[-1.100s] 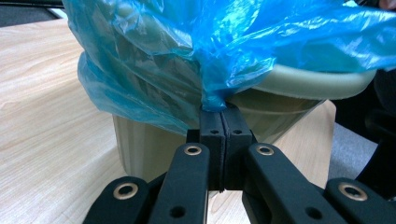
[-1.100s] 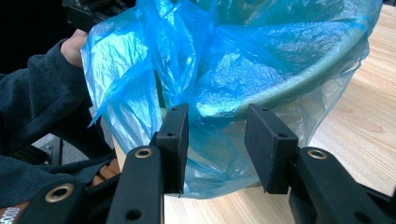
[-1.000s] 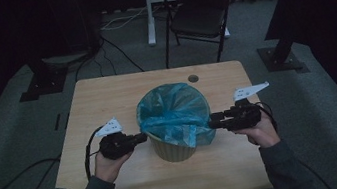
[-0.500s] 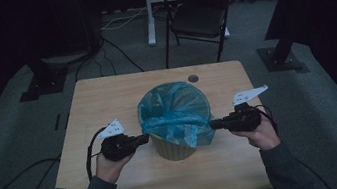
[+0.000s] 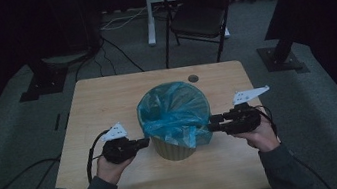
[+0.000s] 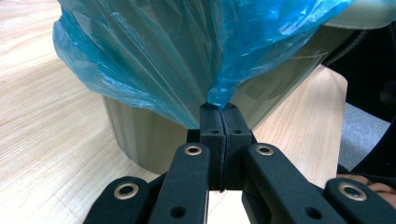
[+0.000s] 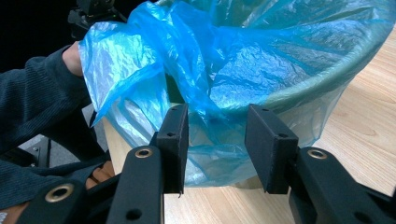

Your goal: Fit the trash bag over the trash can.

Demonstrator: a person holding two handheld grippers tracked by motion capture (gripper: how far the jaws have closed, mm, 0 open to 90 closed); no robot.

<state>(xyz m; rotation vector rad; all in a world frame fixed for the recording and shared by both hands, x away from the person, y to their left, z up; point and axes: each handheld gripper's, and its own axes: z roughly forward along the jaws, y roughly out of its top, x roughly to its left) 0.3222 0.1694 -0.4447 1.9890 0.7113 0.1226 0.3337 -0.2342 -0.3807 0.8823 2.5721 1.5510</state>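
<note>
Fitting the blue bag (image 5: pixel 173 110) over the bin (image 5: pixel 174 148) mid-table: left gripper (image 6: pixel 219 111) clamped on the bag's edge, right gripper (image 7: pixel 215 135) agape around loose film, probably needing to close before pulling down.

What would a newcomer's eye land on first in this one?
The bright blue bag lining the bin at the middle of the table. The left gripper is shut on a pinch of the bag's overhang at the bin's side. The right gripper is open, its jaws either side of the hanging plastic below the rim.
</note>
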